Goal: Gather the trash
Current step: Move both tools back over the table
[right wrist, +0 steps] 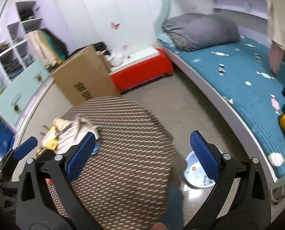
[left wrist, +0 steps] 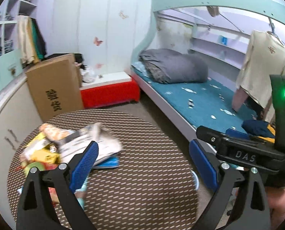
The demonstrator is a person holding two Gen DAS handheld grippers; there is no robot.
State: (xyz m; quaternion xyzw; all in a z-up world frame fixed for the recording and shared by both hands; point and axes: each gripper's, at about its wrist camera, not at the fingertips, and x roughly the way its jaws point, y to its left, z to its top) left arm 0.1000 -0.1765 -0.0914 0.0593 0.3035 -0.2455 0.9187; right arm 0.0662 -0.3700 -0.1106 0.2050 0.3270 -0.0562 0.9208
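A pile of trash (left wrist: 69, 145) lies on the left part of a round table (left wrist: 134, 172) with a brown patterned cloth: crumpled white and grey wrappers, yellow packets, a blue flat packet. It also shows blurred in the right wrist view (right wrist: 69, 136). My left gripper (left wrist: 142, 163) is open and empty above the table, its left pad beside the pile. My right gripper (right wrist: 142, 153) is open and empty above the table (right wrist: 123, 153). The right gripper's body (left wrist: 243, 151) shows at the right of the left wrist view. The left gripper's finger (right wrist: 25, 146) shows at the left of the right wrist view.
A cardboard box (left wrist: 54, 84) stands behind the table against a cabinet. A red and white bench (left wrist: 109, 90) is by the wall. A bed with a blue cover (left wrist: 209, 103) and grey bedding is on the right. A light blue bin (right wrist: 198, 172) sits on the floor.
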